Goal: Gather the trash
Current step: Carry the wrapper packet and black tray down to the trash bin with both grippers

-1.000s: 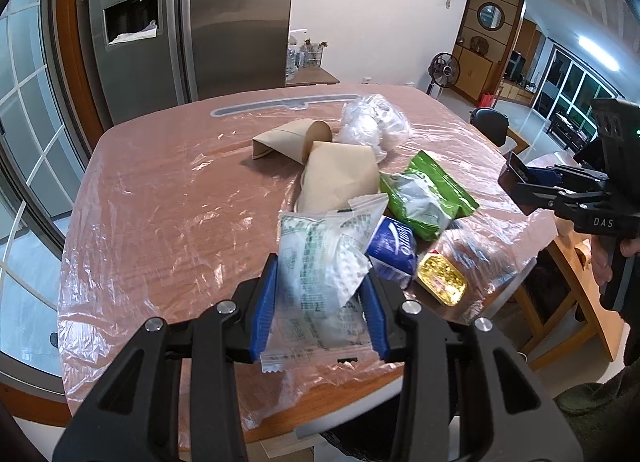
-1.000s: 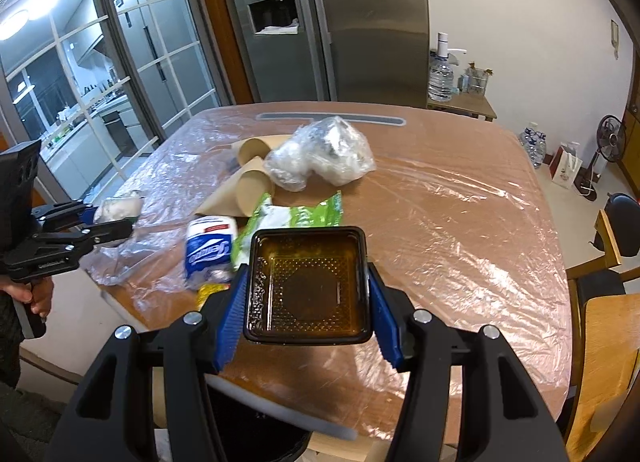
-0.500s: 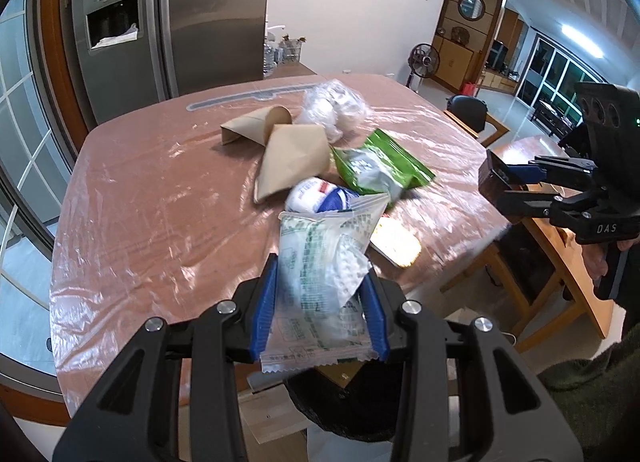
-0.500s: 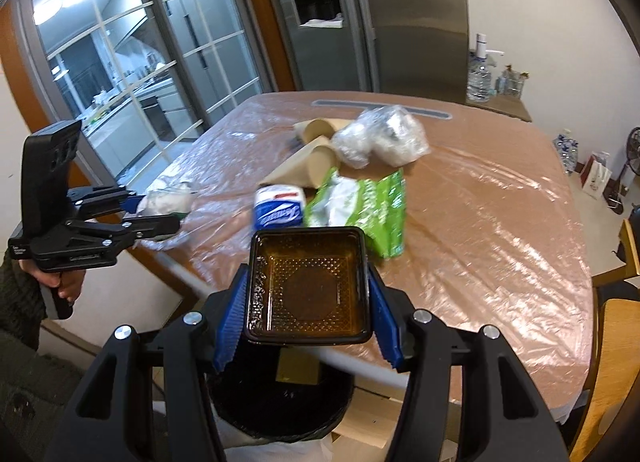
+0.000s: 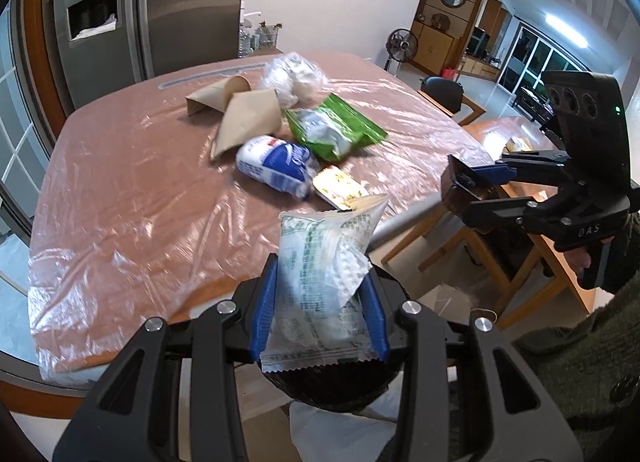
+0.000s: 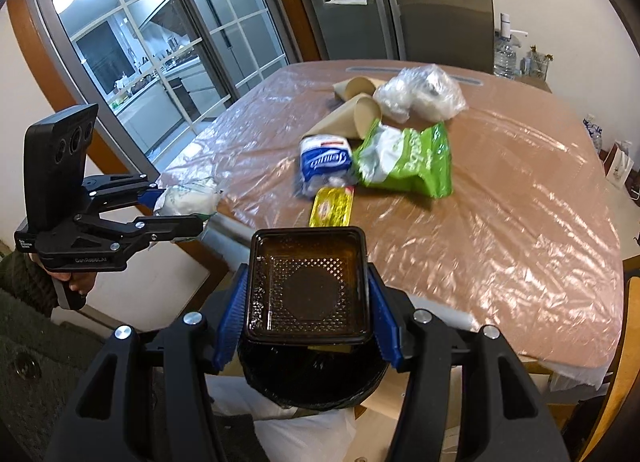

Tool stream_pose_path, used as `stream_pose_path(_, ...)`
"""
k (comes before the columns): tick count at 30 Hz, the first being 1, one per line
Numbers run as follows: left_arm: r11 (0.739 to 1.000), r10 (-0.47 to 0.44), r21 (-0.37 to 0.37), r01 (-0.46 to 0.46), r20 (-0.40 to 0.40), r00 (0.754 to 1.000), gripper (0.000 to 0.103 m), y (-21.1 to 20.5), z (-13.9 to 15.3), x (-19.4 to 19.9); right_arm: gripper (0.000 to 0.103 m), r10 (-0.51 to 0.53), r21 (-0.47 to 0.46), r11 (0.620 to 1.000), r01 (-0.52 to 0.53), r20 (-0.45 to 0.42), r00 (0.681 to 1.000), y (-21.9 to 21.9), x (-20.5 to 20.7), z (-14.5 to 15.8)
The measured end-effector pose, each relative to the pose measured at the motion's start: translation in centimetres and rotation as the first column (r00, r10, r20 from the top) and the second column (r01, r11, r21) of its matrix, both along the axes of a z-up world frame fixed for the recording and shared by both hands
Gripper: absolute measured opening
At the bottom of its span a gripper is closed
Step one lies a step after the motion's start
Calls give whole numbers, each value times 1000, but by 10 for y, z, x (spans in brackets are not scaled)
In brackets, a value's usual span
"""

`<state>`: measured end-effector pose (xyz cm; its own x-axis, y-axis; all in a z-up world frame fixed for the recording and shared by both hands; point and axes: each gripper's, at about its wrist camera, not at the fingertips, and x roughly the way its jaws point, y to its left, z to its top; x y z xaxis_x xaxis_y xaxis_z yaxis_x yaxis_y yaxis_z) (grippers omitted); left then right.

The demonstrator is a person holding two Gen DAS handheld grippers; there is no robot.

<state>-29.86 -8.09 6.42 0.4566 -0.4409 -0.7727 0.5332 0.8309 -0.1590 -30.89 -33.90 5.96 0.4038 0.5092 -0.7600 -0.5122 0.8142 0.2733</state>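
My left gripper is shut on a clear plastic wrapper with green print, held above the black-lined bin beside the table. My right gripper is shut on a brown square plastic tray, also over the bin. In the right wrist view the left gripper appears at the left with its wrapper. On the table lie a blue-and-white tissue pack, a green snack bag, a yellow packet, two paper cones and a crumpled clear bag.
The wooden table is covered with plastic film. A steel fridge stands behind it. A wooden chair and a second table are on the right. Glass doors lie to the left. A person's sleeve is close.
Both grippers have drawn back from the table edge with their loads, and now hang over the bin. The table's trash looks farther away.
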Motion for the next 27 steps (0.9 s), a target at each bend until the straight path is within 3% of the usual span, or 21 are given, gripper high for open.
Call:
stream_pose_path(17,997,-65,43,70,-101,993,40,-17,-46,-23,54,58,-48,997,-62,-83,995,8,-24,-37)
stream_pose_path(27,990,-72,108,87,-136,988,41,-20,-79,-24,54,44,-97,994,-54,-108,993,11,-32,-66)
